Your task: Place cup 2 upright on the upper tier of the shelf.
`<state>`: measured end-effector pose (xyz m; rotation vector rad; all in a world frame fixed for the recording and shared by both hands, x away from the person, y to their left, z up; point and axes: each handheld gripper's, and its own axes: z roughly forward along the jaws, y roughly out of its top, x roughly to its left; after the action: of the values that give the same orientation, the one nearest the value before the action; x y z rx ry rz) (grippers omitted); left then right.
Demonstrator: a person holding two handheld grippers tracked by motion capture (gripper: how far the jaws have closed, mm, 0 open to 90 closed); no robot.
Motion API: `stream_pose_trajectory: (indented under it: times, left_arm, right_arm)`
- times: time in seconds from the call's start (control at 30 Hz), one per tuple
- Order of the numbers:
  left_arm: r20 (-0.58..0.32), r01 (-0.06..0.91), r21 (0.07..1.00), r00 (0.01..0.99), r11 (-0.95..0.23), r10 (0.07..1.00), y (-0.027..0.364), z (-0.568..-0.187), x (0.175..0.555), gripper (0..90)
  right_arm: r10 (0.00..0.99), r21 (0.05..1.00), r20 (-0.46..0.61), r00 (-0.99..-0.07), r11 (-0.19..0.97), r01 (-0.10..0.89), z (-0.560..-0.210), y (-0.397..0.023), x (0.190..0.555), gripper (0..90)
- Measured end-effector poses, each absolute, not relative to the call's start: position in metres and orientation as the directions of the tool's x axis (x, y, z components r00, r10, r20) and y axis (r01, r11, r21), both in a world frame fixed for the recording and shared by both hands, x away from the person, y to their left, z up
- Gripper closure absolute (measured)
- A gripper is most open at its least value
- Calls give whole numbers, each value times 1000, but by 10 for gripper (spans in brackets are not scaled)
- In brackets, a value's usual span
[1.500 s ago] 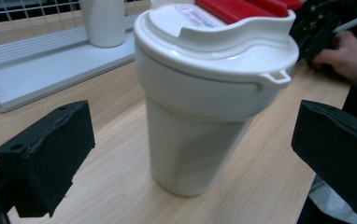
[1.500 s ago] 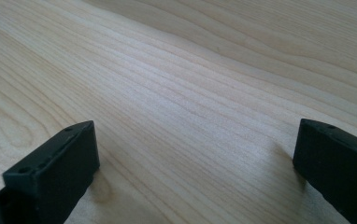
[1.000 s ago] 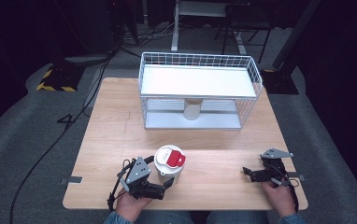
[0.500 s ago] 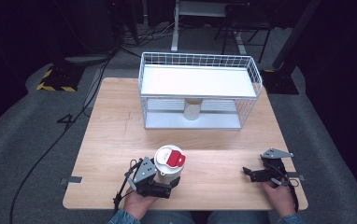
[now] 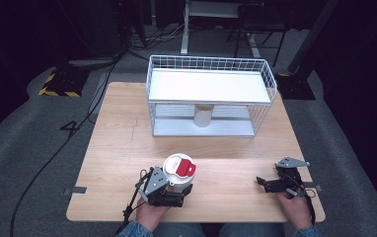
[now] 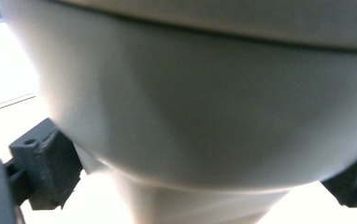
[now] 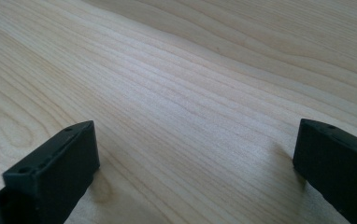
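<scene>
A white cup (image 5: 178, 174) with a red-marked lid is standing upright near the table's front edge. Its pale wall is narrowing toward the base.

Digit "4" marked on grey floor (image 5: 38, 148), left of table (image 5: 122, 128). No other readable text or labels.

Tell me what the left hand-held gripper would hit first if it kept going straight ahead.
The white cup. It already sits between the jaws of the left hand-held gripper, right against them in the left gripper view, though actual contact is unclear.

Bright table, dark surround, close-up blur
</scene>
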<state>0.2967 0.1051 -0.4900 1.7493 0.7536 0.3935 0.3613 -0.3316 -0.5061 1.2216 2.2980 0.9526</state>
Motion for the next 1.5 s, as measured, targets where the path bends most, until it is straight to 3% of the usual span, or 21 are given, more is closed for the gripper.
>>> stream_pose_trajectory:
  times: [0.33,1.5]
  left_arm:
    - [-77,261,953,703,-156,707,102,-493,292,127]
    - [-78,294,938,700,-186,710,102,-486,293,135]
  right_arm:
    - [830,710,-8,-557,397,582,-506,-332,361,3]
    - [833,710,-8,-553,394,583,-506,-331,361,3]
